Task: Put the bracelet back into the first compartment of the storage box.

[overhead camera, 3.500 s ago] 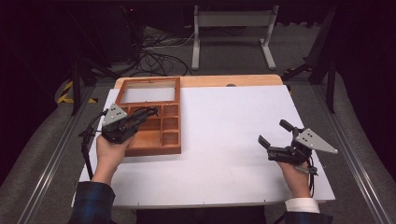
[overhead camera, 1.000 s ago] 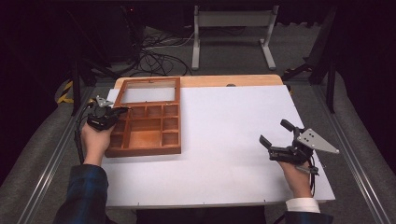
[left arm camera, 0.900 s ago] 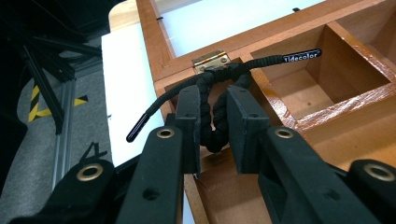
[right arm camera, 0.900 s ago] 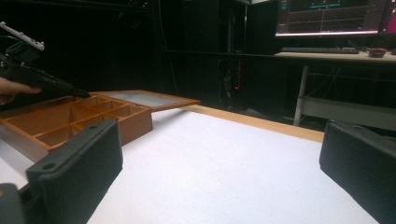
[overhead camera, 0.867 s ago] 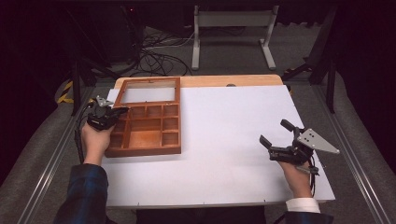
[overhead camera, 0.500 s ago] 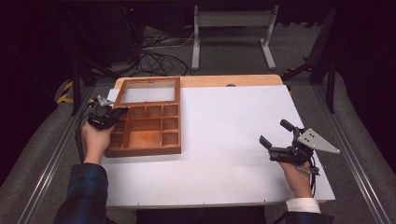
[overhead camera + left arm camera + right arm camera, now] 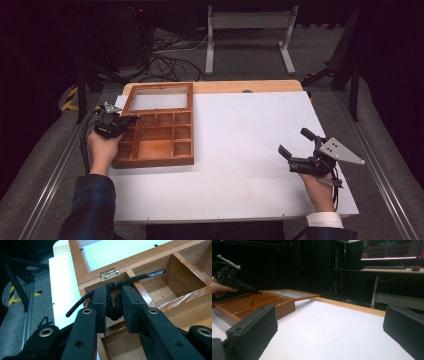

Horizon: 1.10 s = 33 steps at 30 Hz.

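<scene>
An open wooden compartment box (image 7: 156,146) lies on the left of the white table (image 7: 240,150), its glass-paned lid (image 7: 159,97) folded flat behind it. My left gripper (image 7: 113,293) is shut on a bundled black cord (image 7: 113,310) with a plastic tip (image 7: 155,273), held over the box's far-left corner compartment beside a brass hinge (image 7: 109,273). In the high view the left gripper (image 7: 125,120) is at the box's left edge. My right gripper (image 7: 293,141) hovers low over the right of the table, open, nothing between its jaws. The right gripper view also shows the box (image 7: 254,302).
Cables and a metal stand (image 7: 250,35) lie on the floor beyond the table. Rails run along both table sides. In the right gripper view, a desk with a lit monitor (image 7: 390,250) stands in the dark background.
Since the oldest frame my left hand has shifted left, from over the box's compartments to its far-left corner. Nothing has moved over the last second. The right hand has stayed put.
</scene>
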Tool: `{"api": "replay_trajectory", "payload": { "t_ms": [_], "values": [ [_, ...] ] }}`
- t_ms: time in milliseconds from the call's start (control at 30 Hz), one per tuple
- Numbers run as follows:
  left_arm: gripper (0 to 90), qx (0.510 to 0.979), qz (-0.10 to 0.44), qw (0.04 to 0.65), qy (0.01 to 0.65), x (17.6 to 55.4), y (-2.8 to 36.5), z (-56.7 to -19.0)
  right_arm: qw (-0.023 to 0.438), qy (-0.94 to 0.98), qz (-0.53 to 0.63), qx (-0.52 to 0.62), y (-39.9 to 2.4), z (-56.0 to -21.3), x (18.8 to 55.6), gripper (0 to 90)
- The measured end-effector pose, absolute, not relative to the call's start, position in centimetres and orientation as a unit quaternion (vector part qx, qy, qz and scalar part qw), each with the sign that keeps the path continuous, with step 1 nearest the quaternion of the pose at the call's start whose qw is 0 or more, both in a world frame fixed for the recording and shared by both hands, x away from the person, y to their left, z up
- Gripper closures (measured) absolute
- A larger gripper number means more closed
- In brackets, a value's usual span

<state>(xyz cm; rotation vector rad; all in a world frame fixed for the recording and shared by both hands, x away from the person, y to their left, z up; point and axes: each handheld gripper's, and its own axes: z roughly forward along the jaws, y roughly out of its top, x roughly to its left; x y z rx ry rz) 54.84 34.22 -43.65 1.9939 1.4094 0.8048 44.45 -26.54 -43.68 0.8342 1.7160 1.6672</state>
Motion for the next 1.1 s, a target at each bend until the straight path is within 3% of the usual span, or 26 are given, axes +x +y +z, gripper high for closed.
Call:
{"api": "replay_trajectory", "payload": {
  "t_ms": [667, 933, 1100],
  "values": [
    [72.0, 0.732, 0.285, 0.308, 0.537, 55.1, 34.8, -43.8, 0.3, 0.643, 0.63, 0.314, -26.7, -43.6, 44.5, 0.2],
    [67.4, 0.72, 0.267, 0.344, 0.54, 55.0, 35.2, -43.8, 0.296, 0.643, 0.634, 0.312, -26.7, -43.6, 44.5, 0.2],
    [62.2, 0.687, 0.238, 0.39, 0.565, 54.9, 36.1, -43.9, 0.297, 0.642, 0.634, 0.312, -26.8, -43.5, 44.4, 0.1]
  ]
}}
